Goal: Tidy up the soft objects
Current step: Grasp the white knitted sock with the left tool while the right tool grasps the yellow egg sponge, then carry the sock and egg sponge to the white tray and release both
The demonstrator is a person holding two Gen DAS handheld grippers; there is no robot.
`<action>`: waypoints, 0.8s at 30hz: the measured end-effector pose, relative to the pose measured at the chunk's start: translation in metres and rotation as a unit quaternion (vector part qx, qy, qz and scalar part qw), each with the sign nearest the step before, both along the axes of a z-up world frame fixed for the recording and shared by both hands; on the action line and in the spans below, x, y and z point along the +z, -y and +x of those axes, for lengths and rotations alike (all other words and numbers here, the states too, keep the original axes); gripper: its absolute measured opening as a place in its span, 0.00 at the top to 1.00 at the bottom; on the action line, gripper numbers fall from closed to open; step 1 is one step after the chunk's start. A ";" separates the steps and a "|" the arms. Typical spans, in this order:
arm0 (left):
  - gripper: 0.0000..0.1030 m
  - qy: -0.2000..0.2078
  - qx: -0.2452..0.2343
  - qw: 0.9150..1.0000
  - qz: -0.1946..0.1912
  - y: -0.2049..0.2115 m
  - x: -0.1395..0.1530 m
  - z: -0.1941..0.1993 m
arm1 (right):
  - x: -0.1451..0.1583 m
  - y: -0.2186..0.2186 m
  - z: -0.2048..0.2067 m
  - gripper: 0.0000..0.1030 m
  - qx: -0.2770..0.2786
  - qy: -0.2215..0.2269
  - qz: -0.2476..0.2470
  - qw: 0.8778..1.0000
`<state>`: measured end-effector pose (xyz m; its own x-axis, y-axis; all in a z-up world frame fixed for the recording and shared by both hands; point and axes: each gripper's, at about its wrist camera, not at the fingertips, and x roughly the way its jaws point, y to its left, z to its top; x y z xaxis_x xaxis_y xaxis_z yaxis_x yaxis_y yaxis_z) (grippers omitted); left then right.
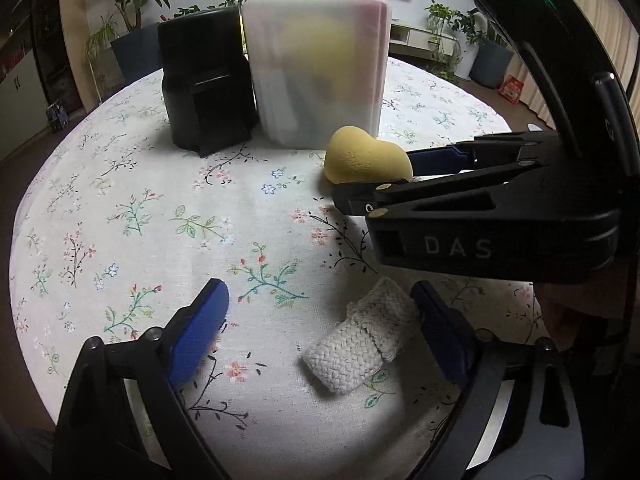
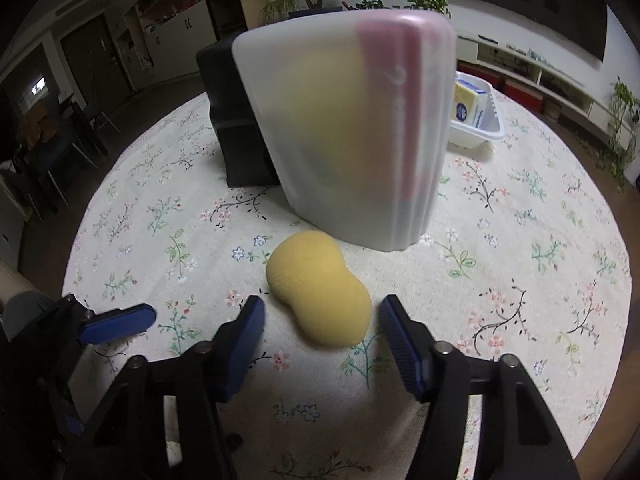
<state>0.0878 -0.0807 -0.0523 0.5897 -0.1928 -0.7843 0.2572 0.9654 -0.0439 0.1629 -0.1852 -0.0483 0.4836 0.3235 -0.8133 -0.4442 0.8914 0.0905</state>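
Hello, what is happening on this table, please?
A person is sorting soft items with two handheld grippers. The right gripper has its jaws around a yellow sponge that lies in front of a frosted container; the pads do not press it yet. The left gripper is open around a white woven roll on the floral tablecloth, one pad close beside it.

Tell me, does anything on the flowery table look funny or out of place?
Nothing is spilled or broken. Two soft things lie loose on the floral tablecloth instead of put away: a yellow peanut-shaped sponge beside the frosted white plastic container, and a white woven cloth roll lying on its side.
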 end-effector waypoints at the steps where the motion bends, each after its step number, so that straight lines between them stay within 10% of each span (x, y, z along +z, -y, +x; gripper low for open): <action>1: 0.12 0.000 0.000 1.000 0.001 0.000 0.000 -0.001 | 0.000 -0.001 -0.001 0.41 0.003 0.004 -0.006 1.000; 11: 0.13 0.008 -0.003 1.000 0.015 0.002 0.000 -0.009 | -0.002 -0.007 -0.005 0.56 0.014 0.029 -0.035 0.999; 18: 0.70 0.015 0.004 1.000 -0.005 -0.015 0.006 -0.009 | -0.001 -0.003 -0.012 0.65 0.013 0.038 -0.032 0.999; 24: 0.76 0.010 0.010 1.000 -0.021 -0.027 0.007 -0.008 | 0.004 0.005 -0.023 0.66 0.004 0.043 -0.017 0.999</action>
